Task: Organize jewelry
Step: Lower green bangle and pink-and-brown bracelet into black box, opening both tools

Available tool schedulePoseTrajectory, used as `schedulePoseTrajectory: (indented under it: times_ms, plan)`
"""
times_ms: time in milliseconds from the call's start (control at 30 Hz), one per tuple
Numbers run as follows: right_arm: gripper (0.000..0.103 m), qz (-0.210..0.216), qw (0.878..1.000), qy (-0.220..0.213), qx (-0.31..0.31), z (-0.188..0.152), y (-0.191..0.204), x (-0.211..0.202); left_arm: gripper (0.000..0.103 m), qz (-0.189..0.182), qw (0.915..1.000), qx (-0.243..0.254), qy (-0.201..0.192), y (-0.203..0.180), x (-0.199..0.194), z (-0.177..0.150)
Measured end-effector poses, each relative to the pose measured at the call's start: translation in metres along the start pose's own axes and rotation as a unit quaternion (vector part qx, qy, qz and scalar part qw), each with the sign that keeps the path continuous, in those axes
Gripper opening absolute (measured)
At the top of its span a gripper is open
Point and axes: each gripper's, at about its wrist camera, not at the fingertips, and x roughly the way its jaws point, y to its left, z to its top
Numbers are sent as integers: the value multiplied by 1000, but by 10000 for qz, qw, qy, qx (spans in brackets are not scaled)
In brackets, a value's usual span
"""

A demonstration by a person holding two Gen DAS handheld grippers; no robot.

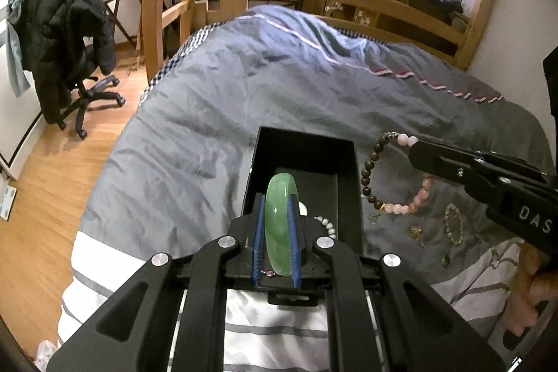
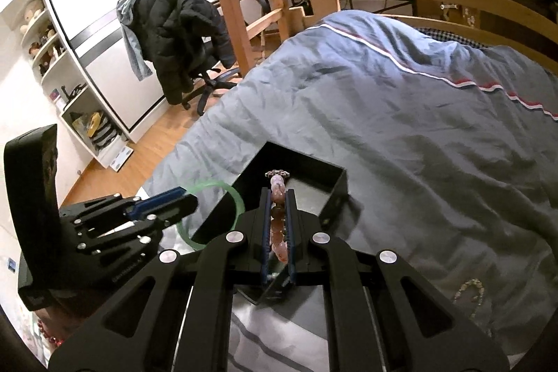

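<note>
Ahead of both sets of fingers I see the wide bed under its rumpled grey-blue quilt (image 1: 216,100), and on it the open black rectangular box (image 1: 303,142), which sits just beyond my left fingertips and slightly to the left of my right ones.

My left gripper (image 1: 277,215) is clamped nearly closed on the smooth pale green jade bangle (image 1: 280,222); the ring stands on edge between the blue pads, its upper arc rising past the fingertips above the box's near end. A few white beads (image 1: 326,224) lie inside the box, just right of those fingers.

My right gripper (image 2: 278,201) is fully closed on the bracelet of pink and dark brown beads (image 2: 278,194), which runs lengthwise between the pads; in the left wrist view its loop hangs free from the fingertips, just beside the box's right wall. Small gold chains (image 1: 451,222) lie loose on the quilt beneath the right fingers.
</note>
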Motion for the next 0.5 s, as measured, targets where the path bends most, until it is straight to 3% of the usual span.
schedulePoseTrajectory:
  times_ms: [500]
  plan:
    - [9,136,9992,362,33,-8,10,35,12,135,9988,-207,420,11,21,-5]
